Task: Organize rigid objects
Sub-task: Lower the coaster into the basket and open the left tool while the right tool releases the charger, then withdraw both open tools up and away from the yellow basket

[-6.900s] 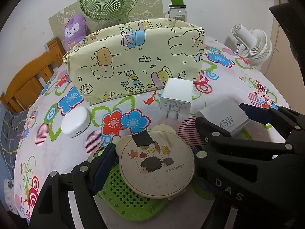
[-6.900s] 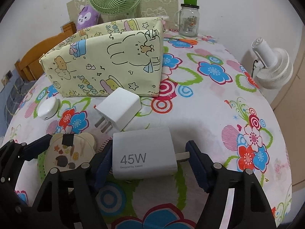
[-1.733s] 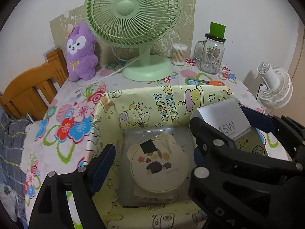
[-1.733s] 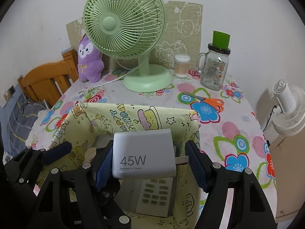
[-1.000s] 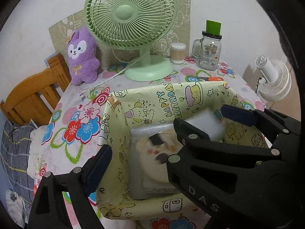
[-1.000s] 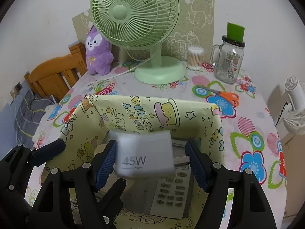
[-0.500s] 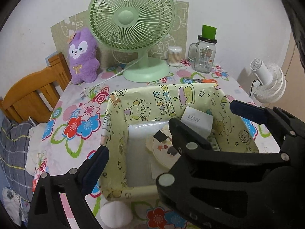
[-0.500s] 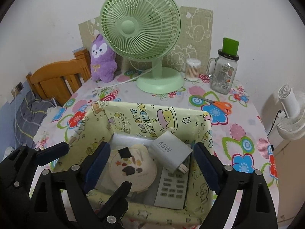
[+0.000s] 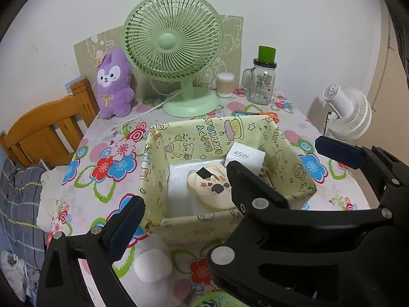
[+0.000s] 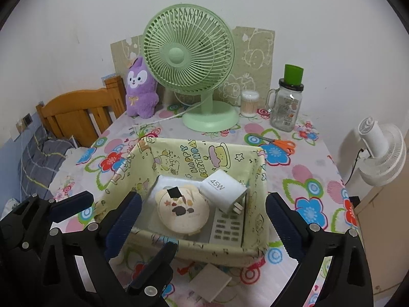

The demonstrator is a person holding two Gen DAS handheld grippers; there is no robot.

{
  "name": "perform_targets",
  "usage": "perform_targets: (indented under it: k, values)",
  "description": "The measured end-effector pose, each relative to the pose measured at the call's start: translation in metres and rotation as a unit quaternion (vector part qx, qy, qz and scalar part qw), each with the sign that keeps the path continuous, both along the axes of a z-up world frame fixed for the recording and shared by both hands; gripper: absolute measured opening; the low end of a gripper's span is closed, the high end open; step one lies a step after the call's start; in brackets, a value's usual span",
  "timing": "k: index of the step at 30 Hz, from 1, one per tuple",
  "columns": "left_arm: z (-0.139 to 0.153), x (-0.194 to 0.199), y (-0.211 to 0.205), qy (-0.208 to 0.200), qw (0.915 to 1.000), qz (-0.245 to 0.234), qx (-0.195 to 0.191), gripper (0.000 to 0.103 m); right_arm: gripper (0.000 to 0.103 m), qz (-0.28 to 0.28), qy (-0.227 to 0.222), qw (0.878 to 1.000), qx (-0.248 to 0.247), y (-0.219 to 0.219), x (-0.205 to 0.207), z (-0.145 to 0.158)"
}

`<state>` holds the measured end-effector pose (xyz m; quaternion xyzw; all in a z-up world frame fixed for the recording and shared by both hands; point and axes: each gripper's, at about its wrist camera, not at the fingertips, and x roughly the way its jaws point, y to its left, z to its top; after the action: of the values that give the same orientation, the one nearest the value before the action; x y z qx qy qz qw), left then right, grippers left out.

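Note:
A yellow cartoon-print fabric box stands mid-table. Inside it lie a round beige case, a white 45W charger, a white remote and a white flat item. My left gripper is open and empty, above the box's near side. My right gripper is open and empty, raised above the box front. A white square charger and a white oval item lie on the table in front of the box.
Behind the box stand a green fan, a purple plush, a jar with a green lid and a cotton-swab tub. Orange scissors lie right of the fan. A white fan is off the right edge, a wooden chair at left.
Both grippers opened, letting the round case and the 45W charger drop into the box, then drew back and up; the box looks smaller and farther away.

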<state>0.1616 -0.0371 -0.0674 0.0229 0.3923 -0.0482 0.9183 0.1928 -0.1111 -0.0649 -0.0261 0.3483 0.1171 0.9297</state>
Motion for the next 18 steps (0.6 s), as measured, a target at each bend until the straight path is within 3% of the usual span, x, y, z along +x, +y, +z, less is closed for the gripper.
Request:
perform_targets:
  k: [18]
  values:
    - [0.017,-0.045,-0.011,-0.028,0.9995,-0.013,-0.003,0.1,0.101,-0.017,-0.019,1.0,0.001,-0.015,-0.05,0.019]
